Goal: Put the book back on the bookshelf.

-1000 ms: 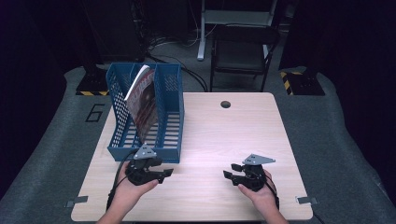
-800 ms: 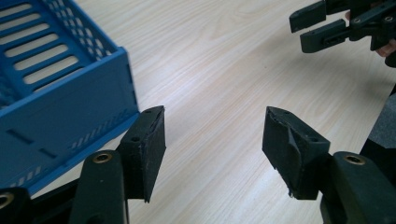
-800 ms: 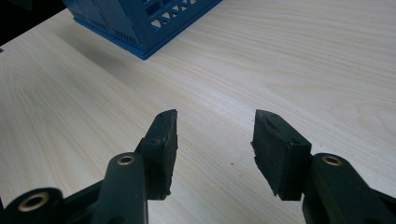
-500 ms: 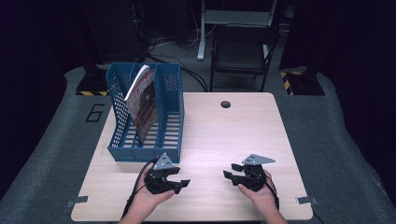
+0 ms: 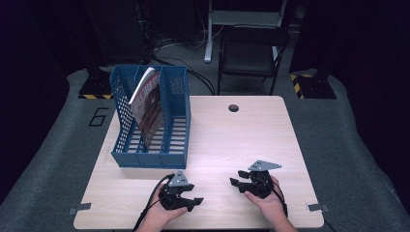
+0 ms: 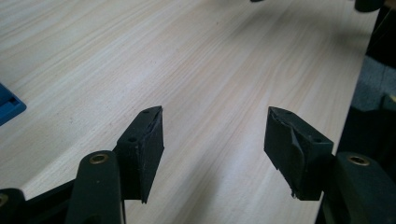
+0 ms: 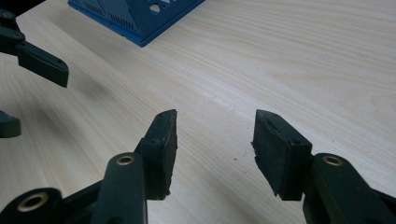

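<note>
A blue file rack [image 5: 170, 126] stands at the left of the wooden table [image 5: 227, 140], with a magazine [image 5: 147, 102] leaning upright in its left slot. My left gripper [image 5: 195, 203] rests low near the front edge, in front of the rack and apart from it, jaws pointing right. In the left gripper view it [image 6: 215, 114] is open over bare wood. My right gripper [image 5: 235, 185] sits to its right with jaws pointing left, and is likewise open [image 7: 215, 116] with nothing between the pads. The two grippers face each other across a short gap.
A round cable hole [image 5: 234, 107] is at the table's far edge. A dark chair [image 5: 249, 53] and cables stand on the floor beyond. The rack's corner [image 7: 140, 18] and the left gripper's fingers [image 7: 42, 65] appear ahead in the right gripper view.
My left gripper has moved right and toward the front edge, away from the rack, and sunk closer to the table. The right gripper has stayed put.
</note>
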Available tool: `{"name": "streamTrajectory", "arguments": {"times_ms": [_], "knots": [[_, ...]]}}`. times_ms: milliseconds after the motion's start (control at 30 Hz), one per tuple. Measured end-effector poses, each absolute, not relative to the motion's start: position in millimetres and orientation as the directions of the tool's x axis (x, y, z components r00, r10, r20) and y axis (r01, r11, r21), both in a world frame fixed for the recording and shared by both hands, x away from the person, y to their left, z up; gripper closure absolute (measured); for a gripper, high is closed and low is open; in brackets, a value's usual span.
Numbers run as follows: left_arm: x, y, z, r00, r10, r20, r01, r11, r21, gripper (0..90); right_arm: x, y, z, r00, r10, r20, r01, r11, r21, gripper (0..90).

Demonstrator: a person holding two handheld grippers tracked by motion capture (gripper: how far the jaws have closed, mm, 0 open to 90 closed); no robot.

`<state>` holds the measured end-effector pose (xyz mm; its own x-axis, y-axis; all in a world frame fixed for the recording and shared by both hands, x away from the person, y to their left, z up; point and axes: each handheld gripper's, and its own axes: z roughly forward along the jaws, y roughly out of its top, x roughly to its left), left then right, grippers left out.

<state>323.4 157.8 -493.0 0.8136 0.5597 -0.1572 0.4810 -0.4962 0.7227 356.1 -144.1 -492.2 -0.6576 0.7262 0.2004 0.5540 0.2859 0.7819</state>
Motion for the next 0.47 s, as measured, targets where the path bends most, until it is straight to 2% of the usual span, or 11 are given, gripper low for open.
{"name": "streamTrajectory", "arguments": {"times_ms": [100,300,467], "knots": [[324,159,-500,0.815,0.569,-0.112,0.460,-0.516,0.723,37.9,357,-144,-493,-0.659,0.727,0.195,0.552,0.291,0.782,49.5],[327,161,-508,0.795,0.593,-0.126,0.484,-0.496,0.721,37.9,357,-143,-494,-0.655,0.730,0.197,0.554,0.287,0.781,49.2],[330,160,-511,0.822,0.557,-0.114,0.461,-0.535,0.709,37.9,356,-141,-496,-0.656,0.731,0.186,0.553,0.298,0.778,48.4]]}}
